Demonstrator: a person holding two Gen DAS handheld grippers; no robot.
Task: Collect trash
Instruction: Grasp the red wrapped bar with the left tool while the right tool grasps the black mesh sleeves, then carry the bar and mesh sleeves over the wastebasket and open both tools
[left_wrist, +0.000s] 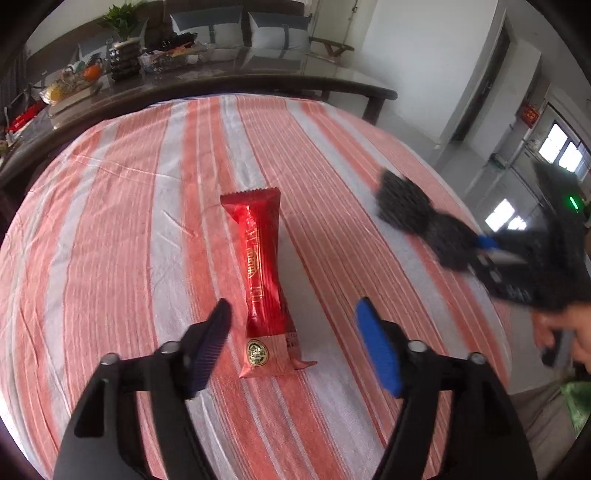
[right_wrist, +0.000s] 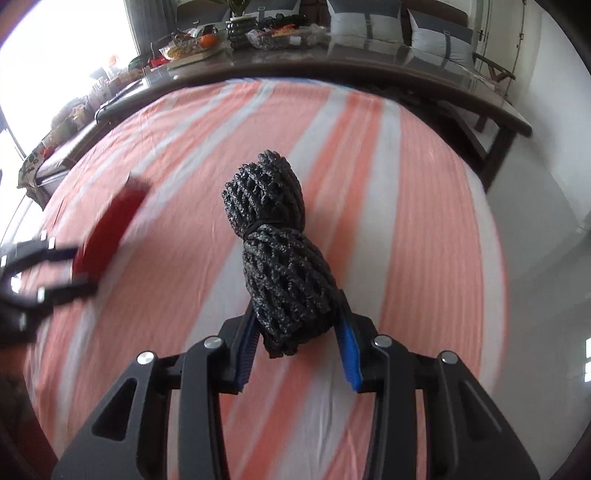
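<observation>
A long red snack wrapper (left_wrist: 262, 273) lies flat on the red-and-white striped cloth (left_wrist: 129, 221). My left gripper (left_wrist: 293, 302) is open over the wrapper's near end, one finger on each side, and neither pad touches it. My right gripper (right_wrist: 297, 317) is shut on a black foam net bundle (right_wrist: 275, 236) tied at its middle, which sticks out forward above the cloth. In the left wrist view the same net (left_wrist: 406, 210) shows blurred at the right, held by the right gripper (left_wrist: 480, 245). In the right wrist view the wrapper (right_wrist: 110, 225) and the left gripper (right_wrist: 55, 266) are blurred at the left edge.
A dark table (left_wrist: 221, 83) runs along the far edge of the cloth, crowded with snacks, a black vase with a plant (left_wrist: 123, 55) and bags. Grey cushions (left_wrist: 273, 31) sit behind it. A hand (left_wrist: 565, 332) grips the right tool. The cloth drops off at the right.
</observation>
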